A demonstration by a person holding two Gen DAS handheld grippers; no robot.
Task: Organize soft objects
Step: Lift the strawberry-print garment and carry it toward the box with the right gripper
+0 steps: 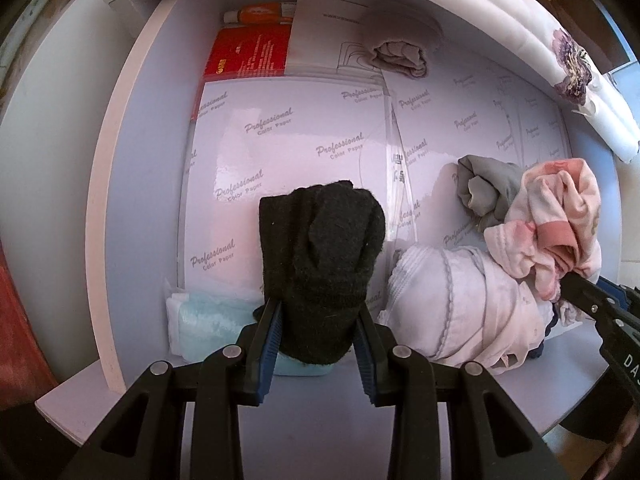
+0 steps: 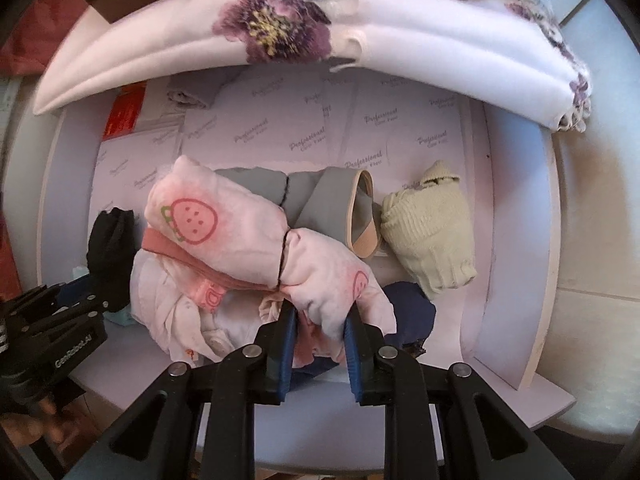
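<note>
left tongs (image 1: pixel 318 316): narrowed onto a rolled black knit sock (image 1: pixel 320 256), upright at the shelf's front left.
right tongs (image 2: pixel 320 320): clamped on a pink strawberry-print cotton garment (image 2: pixel 256 236) atop the clothes pile.
step: placing both, i judge.
next: lower each gently, then let go.

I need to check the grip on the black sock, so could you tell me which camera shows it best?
The left wrist view: the black sock fills the centre, clamped between the left gripper fingers. The right wrist view shows only a dark sliver at the left, beside the pink strawberry garment.
</note>
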